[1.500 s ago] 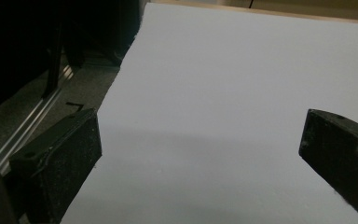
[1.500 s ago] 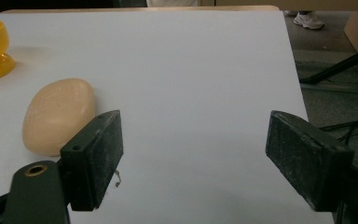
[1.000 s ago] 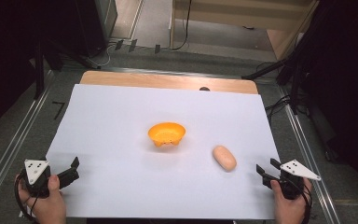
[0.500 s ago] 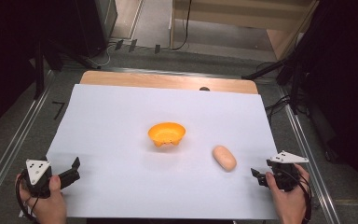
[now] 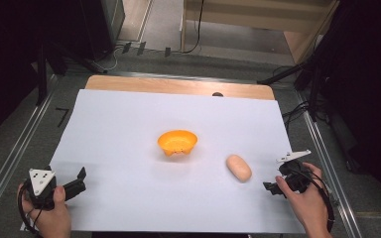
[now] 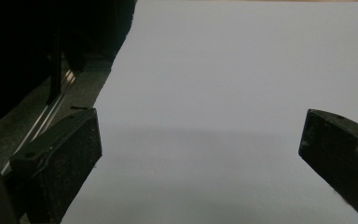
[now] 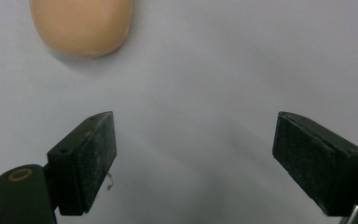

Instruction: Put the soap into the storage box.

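Over on the far left nothing has stirred: the left hand-held gripper (image 5: 79, 179) sits at the near left corner of the white sheet (image 5: 129, 129) that covers the table (image 5: 178, 85), in the same spot as a second ago. Its jaws are spread wide, and its own view shows bare sheet between them.

Moving toward the middle, the orange bowl (image 5: 177, 142) stands upright where it was, apparently empty as far as the high view shows. Just to its right and a little nearer the person lies the pale, bun-shaped piece (image 5: 239, 167), flat on the sheet, apart from the bowl, unmoved.

Now the action, on the right: the right hand-held gripper (image 5: 273, 188) has come away from the near right edge and swung in toward the bun-shaped piece, lifting a little as it went. A second ago its jaws were pressed together; they have just been opening and now stand wide apart with nothing between them. In the right gripper view the rounded end of the piece (image 7: 81, 25) sits ahead of the jaws and off to their left, not yet between them.

My read: this looks like the start of a reach for that piece, jaws readied for a grasp. The gripper would need to shift further toward it and line up before closing. The bowl looks the likely destination, but nothing has been picked up yet.
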Demonstrator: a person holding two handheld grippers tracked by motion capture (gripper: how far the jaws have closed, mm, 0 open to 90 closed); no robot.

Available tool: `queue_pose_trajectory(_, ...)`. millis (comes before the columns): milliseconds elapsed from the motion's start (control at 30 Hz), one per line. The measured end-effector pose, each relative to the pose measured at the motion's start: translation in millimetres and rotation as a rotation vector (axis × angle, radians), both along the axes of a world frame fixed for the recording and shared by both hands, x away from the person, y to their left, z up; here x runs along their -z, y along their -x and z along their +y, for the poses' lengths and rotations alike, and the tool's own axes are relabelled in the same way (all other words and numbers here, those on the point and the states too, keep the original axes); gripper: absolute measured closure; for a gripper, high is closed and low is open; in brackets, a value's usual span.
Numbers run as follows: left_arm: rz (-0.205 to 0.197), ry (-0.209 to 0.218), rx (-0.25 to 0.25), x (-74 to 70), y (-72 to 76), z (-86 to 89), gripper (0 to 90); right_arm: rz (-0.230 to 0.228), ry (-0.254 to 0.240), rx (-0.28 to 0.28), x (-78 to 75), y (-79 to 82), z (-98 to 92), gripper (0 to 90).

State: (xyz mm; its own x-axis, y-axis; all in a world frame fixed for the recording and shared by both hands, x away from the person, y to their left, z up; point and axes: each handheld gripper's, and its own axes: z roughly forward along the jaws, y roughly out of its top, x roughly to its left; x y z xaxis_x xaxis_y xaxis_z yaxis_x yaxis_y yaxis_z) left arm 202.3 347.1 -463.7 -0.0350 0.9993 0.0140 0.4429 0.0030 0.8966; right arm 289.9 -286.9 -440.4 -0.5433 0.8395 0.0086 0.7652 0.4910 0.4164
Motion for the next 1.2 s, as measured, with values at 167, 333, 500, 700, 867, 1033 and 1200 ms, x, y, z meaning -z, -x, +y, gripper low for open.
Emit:
queue_pose_trajectory(167, 0.0, 0.001, 0.001, 0.1, -0.2, 0.0, 0.0, 0.054, 0.011, -0.011, -5.4, -7.4, 5.7, 13.3)
queue_pose_trajectory(333, 0.001, 0.001, 0.001, 0.1, -0.2, 0.1, 0.0, 0.076, 0.044, -0.026, -5.1, -12.2, 11.0, 13.3)
queue_pose_trajectory(500, -0.001, 0.001, 0.003, 0.2, -0.2, 0.1, 0.0, 0.105, 0.052, -0.038, -5.2, -17.8, 17.6, 13.2)
queue_pose_trajectory(700, 0.003, 0.002, 0.003, 0.1, -0.3, 0.0, 0.0, 0.142, 0.063, -0.044, -5.6, -23.0, 25.0, 13.2)
queue_pose_trajectory(867, 0.001, 0.004, 0.005, 0.2, -0.3, 0.1, 0.0, 0.146, 0.046, -0.051, -9.3, -26.4, 31.3, 13.7)
queue_pose_trajectory(1033, 0.003, 0.001, 0.006, 0.1, -0.4, 0.1, 0.0, 0.153, 0.045, -0.056, -9.0, -30.5, 38.8, 13.7)
queue_pose_trajectory(1200, 0.002, 0.006, 0.007, 0.1, -0.2, 0.5, 0.0, 0.171, 0.038, -0.058, -7.2, -35.7, 46.4, 13.7)
